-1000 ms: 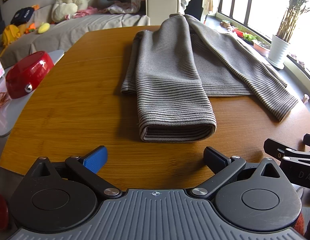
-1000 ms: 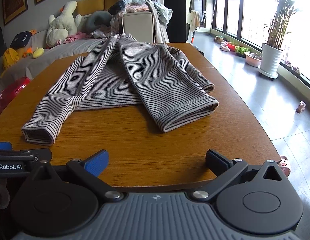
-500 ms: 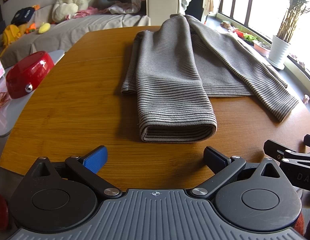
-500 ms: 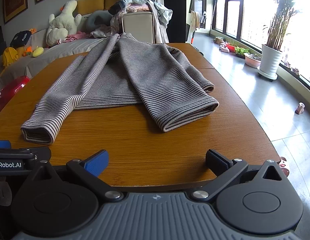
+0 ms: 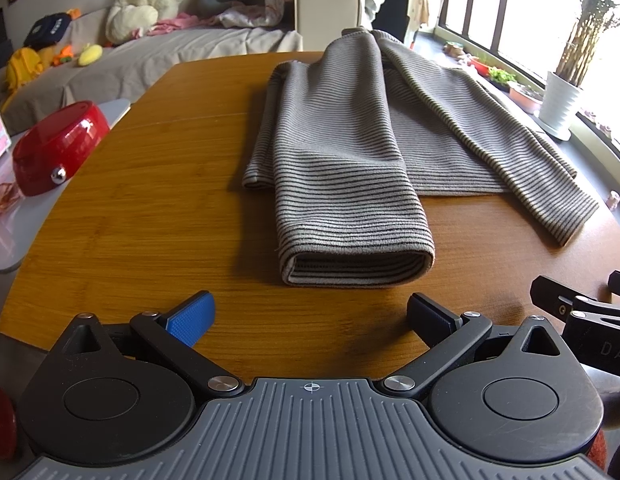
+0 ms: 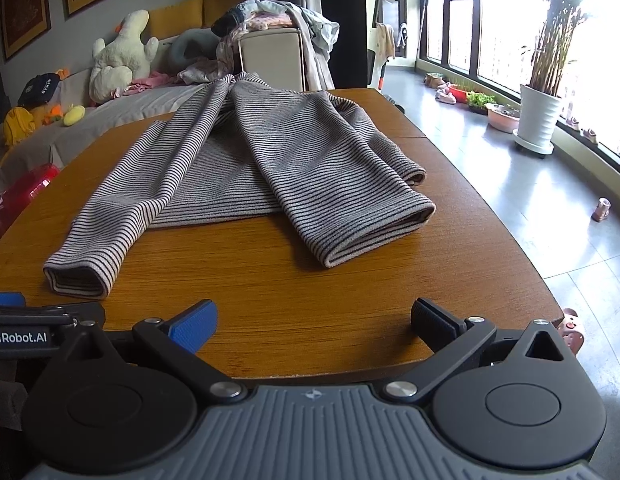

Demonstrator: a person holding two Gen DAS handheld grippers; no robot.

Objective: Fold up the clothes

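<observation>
A grey striped sweater (image 5: 349, 132) lies flat on the wooden table (image 5: 142, 216), both sleeves folded down toward me; it also shows in the right wrist view (image 6: 270, 160). The left sleeve cuff (image 5: 355, 266) lies just beyond my left gripper (image 5: 310, 316), which is open and empty above the table's near edge. The right sleeve cuff (image 6: 381, 236) lies ahead of my right gripper (image 6: 313, 320), which is open and empty. The left cuff also shows at the left of the right wrist view (image 6: 80, 280).
A red helmet-like object (image 5: 58, 148) sits on a white side table at the left. A sofa with plush toys (image 5: 146, 4) and piled clothes stands behind the table. A potted plant (image 6: 537, 116) stands on the floor by the windows at the right.
</observation>
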